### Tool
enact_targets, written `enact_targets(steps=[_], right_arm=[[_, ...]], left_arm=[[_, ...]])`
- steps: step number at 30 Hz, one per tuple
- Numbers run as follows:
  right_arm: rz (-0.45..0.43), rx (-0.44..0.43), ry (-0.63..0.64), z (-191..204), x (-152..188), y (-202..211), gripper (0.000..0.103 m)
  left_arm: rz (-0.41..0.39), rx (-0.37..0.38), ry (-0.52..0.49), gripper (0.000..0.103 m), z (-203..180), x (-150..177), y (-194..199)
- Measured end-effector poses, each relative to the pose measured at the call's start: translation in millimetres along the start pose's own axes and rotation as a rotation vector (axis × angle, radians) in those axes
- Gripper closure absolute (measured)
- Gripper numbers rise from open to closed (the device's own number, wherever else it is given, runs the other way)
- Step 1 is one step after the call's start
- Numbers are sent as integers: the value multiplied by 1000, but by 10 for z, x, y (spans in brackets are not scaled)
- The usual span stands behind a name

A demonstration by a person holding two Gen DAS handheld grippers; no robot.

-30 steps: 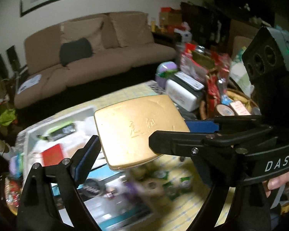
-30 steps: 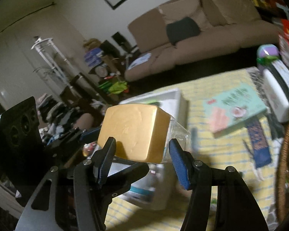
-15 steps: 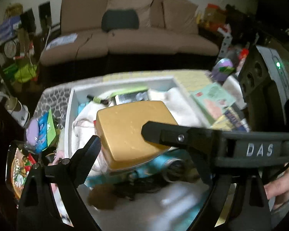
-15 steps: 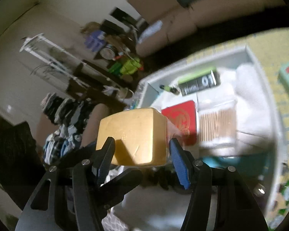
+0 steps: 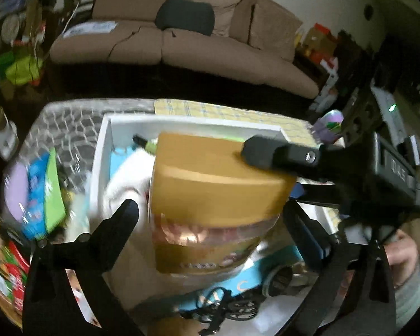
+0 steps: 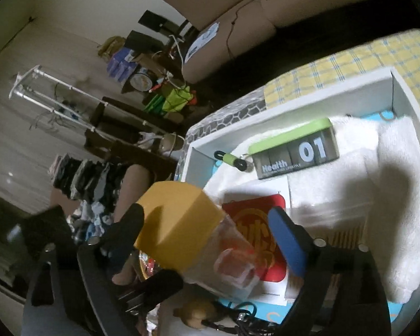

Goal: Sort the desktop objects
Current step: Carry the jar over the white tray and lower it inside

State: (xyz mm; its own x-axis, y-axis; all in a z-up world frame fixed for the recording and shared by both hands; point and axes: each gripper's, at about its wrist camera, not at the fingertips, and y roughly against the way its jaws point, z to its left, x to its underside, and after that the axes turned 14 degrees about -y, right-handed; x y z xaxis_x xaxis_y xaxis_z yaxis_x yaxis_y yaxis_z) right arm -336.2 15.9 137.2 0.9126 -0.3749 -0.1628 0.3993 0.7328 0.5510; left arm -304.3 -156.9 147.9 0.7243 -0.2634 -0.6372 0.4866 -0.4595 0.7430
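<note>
Now gold-lidded jar (image 5: 210,196) between left tool (image 5: 212,224) fingers

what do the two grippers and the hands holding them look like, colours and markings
Both are matte black plastic with visible screw heads and blue pads on the finger faces. The left gripper shows its blue pad on one finger. The right gripper has a green light on its body. A bare hand shows with a grey cuff.
</note>
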Motion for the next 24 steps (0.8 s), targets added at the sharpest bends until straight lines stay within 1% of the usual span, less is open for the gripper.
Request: enact_targets(steps=[1, 3, 4, 5, 6, 7, 9, 10, 12, 13, 14, 16, 18, 19, 20, 21, 23, 24], right_arm=[[-12, -4, -9, -38, 8, 27, 10], [-62, 7, -5, -76, -20, 48, 12], [-86, 39, -3, -88, -55, 22, 16], [-83, 76, -8, -96, -96, -30, 23], [-58, 95, -4, -86, -127, -97, 27], [-53, 104, -5, -98, -135, -114, 29], [-64, 86, -11, -111, -115, -62, 29], [-65, 77, 3, -92, -89, -4, 29], [-99, 108, 54, -38, 6, 158, 24], [-90, 111, 78, -24, 72, 217, 21], [-73, 110, 91, -24, 143, 246, 21], [-26, 116, 61, -113, 282, 299, 21], [36, 116, 20, -221, 398, 239, 22], [61, 131, 26, -228, 420, 178, 27], [75, 149, 47, -222, 443, 106, 36], [72, 153, 63, -207, 448, 59, 39], [76, 143, 77, -169, 460, -48, 47], [89, 140, 88, -126, 479, -113, 47]], left_arm=[[-16, 5, 17, 0, 34, 32, 27], [-68, 7, 50, 1, 99, 59, 90], [-88, 16, 77, 1, 148, 60, 117], [-92, 39, 102, 1, 203, 64, 133], [-90, 53, 116, 1, 256, 70, 146], [-84, 52, 115, 1, 301, 74, 156], [-46, 53, 97, 1, 349, 46, 113], [-20, 40, 87, 1, 374, 54, 79], [10, 13, 75, 1, 413, 77, 24], [13, 18, 69, 1, 434, 107, 0], [19, 28, 64, 1, 431, 130, -27], [44, 61, 33, 1, 359, 166, -101], [101, 61, -23, 1, 231, 231, -185], [121, 58, -52, 1, 155, 271, -202], [136, 59, -73, 2, 83, 310, -194], [155, 66, -106, 2, -21, 367, -185], [174, 82, -137, 2, -155, 459, -117], [181, 78, -144, 2, -201, 495, -85]])
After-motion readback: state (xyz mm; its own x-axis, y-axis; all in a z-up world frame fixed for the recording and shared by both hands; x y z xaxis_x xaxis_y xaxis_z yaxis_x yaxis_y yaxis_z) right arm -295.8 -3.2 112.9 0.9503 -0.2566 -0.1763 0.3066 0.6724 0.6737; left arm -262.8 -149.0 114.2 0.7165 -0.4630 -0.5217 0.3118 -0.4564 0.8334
